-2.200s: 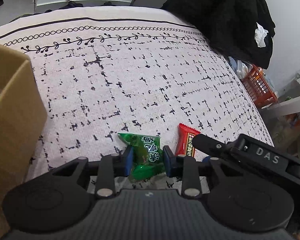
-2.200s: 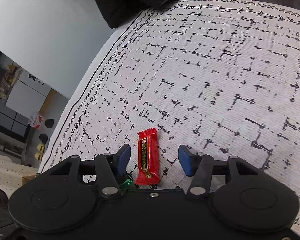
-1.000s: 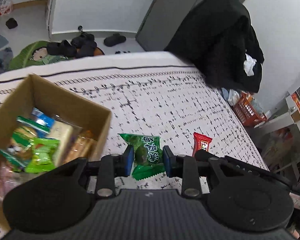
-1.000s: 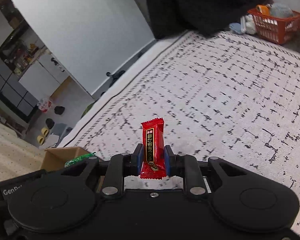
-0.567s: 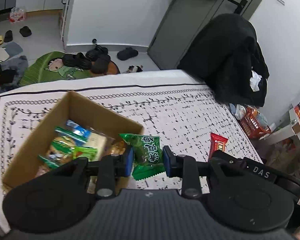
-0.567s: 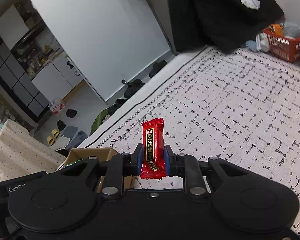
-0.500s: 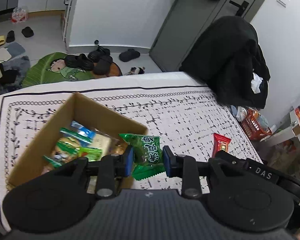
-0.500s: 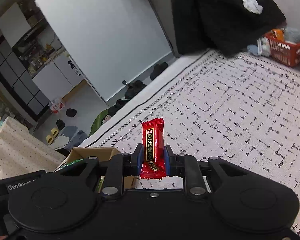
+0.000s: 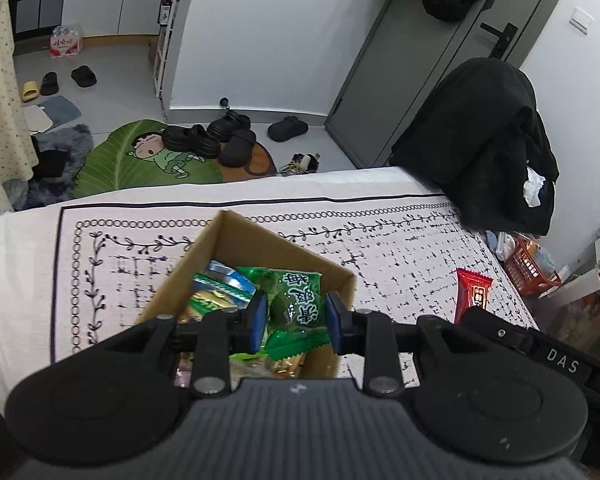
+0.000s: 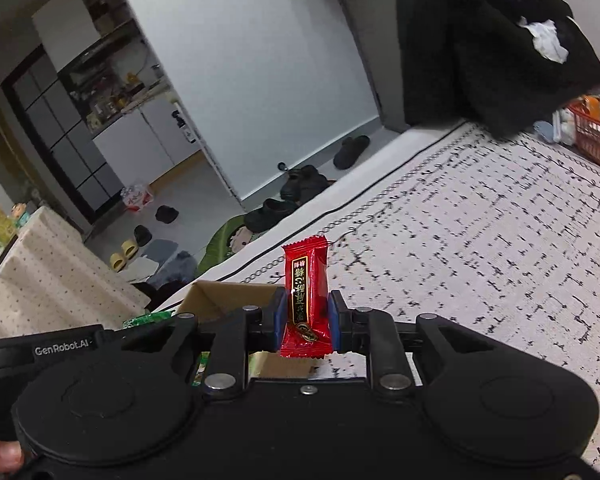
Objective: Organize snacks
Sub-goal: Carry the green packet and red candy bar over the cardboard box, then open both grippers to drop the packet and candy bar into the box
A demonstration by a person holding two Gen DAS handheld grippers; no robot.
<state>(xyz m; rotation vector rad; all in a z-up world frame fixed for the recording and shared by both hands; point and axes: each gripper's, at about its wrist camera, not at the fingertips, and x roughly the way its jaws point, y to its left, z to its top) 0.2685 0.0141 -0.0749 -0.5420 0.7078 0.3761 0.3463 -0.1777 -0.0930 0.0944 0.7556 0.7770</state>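
left wrist view: the left tongs (image 9: 295, 318) are gripping a green snack packet (image 9: 298, 305) between their blue pads, and they're hanging right above the open cardboard box (image 9: 256, 236). the box is sitting on the patterned white cloth (image 9: 400, 248) and is holding several other wrapped snacks (image 9: 220, 286). off to the right a red candy bar (image 9: 473, 294) is poking up above the other tool's black body. black shoes (image 9: 210, 140) are lying on the floor beyond.

right wrist view: the right tongs (image 10: 306, 318) are clenched on the red candy bar (image 10: 306, 292), holding it upright. the box (image 10: 228, 298) is showing just behind and to the left of the pads, with the cloth (image 10: 480, 240) stretching away on the right. a fingertip (image 10: 0, 454) is peeking in at the bottom left corner.
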